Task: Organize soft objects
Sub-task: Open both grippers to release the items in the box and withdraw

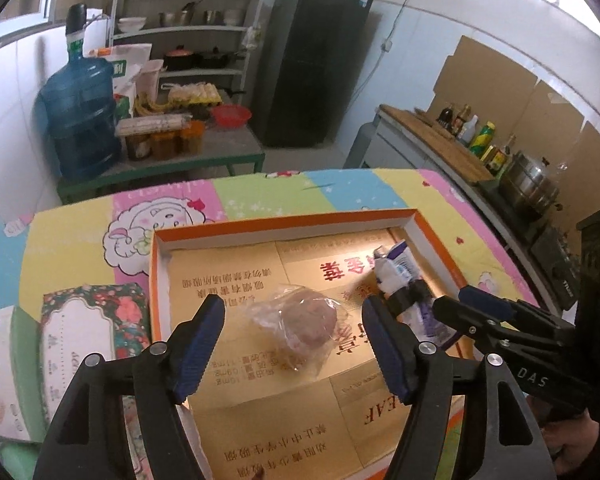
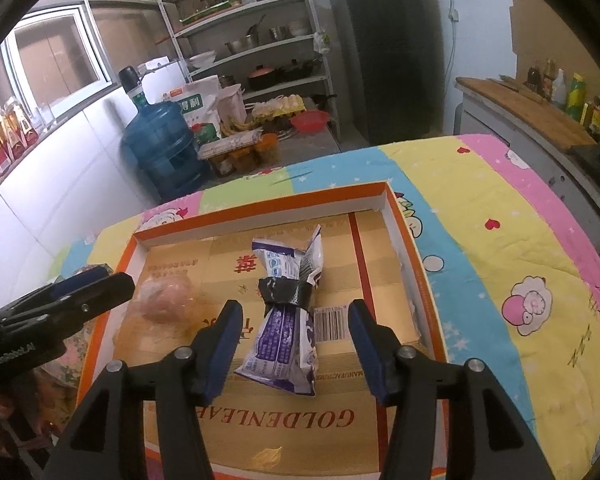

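Observation:
A brownish bun in a clear plastic bag (image 1: pixel 310 322) lies in the orange-rimmed shallow box (image 1: pixel 284 220) lined with golden cardboard. My left gripper (image 1: pixel 294 316) hangs over the bun, jaws wide open, pads clear of the bag on both sides. To its right in the same box (image 2: pixel 260 200) lies a purple-and-white pouch (image 2: pixel 284 320) bound with black tape. My right gripper (image 2: pixel 296 316) straddles the pouch, open, with a gap between each pad and the pouch. The bun (image 2: pixel 166 294) and the left gripper (image 2: pixel 100 282) show at the left of the right wrist view.
Two tissue packs, one floral (image 1: pixel 80 332) and one green-white (image 1: pixel 4 360), lie left of the box on the colourful cartoon tablecloth (image 2: pixel 500 240). Beyond the table stand a blue water jug (image 1: pixel 80 120), shelves, a dark fridge (image 1: pixel 316 60) and a counter with bottles (image 1: pixel 480 136).

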A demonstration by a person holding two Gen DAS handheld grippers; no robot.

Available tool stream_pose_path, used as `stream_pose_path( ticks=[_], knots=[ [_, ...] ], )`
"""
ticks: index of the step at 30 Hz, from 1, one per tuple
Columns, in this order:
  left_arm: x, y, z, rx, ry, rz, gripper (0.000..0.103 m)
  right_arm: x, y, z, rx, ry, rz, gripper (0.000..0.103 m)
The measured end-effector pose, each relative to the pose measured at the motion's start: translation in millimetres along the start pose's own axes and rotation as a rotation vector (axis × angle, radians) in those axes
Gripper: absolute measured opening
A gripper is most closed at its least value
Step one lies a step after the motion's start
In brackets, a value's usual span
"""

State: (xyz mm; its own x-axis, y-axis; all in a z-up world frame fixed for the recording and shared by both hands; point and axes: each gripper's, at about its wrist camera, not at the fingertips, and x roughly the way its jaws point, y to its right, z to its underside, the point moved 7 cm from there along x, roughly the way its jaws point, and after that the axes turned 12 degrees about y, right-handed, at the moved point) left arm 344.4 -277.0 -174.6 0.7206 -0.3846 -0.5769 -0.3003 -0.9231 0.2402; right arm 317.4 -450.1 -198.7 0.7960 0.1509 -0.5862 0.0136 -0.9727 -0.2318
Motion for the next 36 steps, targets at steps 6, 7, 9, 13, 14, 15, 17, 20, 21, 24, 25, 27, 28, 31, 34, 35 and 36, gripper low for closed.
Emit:
stream_pose_path(
  ticks=[6, 7, 9, 13, 14, 15, 17, 20, 21, 24, 25, 27, 28, 31, 34, 35, 36],
  knots=[
    [-24, 1, -9, -0.004, 0.042, 0.031, 0.073, -16, -9, -3, -0.009, 0.024, 0.003, 0.055],
    [-28, 1, -10, -0.004, 0.049, 0.032, 0.073, -18, -12, -4, -0.011, 0.028, 0.004, 0.055],
    [-37, 0, -12, 0.0, 0.065, 0.035, 0.073, -24, -16, -5, -0.017, 0.038, 0.007, 0.055],
    [-57, -4, -16, 0.005, 0.098, 0.034, 0.073, -35, -27, -7, -0.03, 0.057, 0.008, 0.055],
    [-62, -5, -17, 0.005, 0.105, 0.034, 0.073, -39, -31, -8, -0.035, 0.063, 0.008, 0.055],
    [-66, -6, -17, 0.006, 0.113, 0.029, 0.073, -41, -34, -9, -0.039, 0.068, 0.007, 0.055],
    [-78, -11, -18, 0.015, 0.131, 0.021, 0.073, -49, -43, -11, -0.05, 0.08, 0.004, 0.055],
    [-95, -17, -20, 0.022, 0.157, 0.012, 0.073, -59, -57, -12, -0.065, 0.097, 0.0, 0.055],
    [-102, -20, -20, 0.021, 0.166, 0.009, 0.073, -63, -62, -12, -0.07, 0.102, -0.002, 0.055],
    [-118, -28, -20, 0.014, 0.182, 0.003, 0.073, -73, -77, -12, -0.082, 0.115, -0.009, 0.055],
    [-125, -31, -20, 0.013, 0.191, 0.0, 0.073, -76, -81, -12, -0.086, 0.119, -0.01, 0.055],
    [-136, -36, -19, 0.011, 0.203, -0.003, 0.073, -83, -90, -11, -0.093, 0.127, -0.013, 0.055],
    [-141, -38, -19, 0.011, 0.208, -0.005, 0.073, -86, -95, -10, -0.096, 0.129, -0.017, 0.055],
    [-158, -47, -15, 0.006, 0.224, -0.014, 0.073, -94, -106, -6, -0.107, 0.134, -0.023, 0.055],
    [-175, -57, -11, -0.012, 0.237, -0.018, 0.073, -102, -120, -1, -0.123, 0.137, -0.023, 0.055],
    [-182, -60, -9, -0.017, 0.242, -0.018, 0.073, -105, -124, 1, -0.126, 0.139, -0.025, 0.055],
    [-186, -63, -8, -0.02, 0.245, -0.019, 0.073, -107, -128, 3, -0.13, 0.14, -0.028, 0.055]
  ],
)
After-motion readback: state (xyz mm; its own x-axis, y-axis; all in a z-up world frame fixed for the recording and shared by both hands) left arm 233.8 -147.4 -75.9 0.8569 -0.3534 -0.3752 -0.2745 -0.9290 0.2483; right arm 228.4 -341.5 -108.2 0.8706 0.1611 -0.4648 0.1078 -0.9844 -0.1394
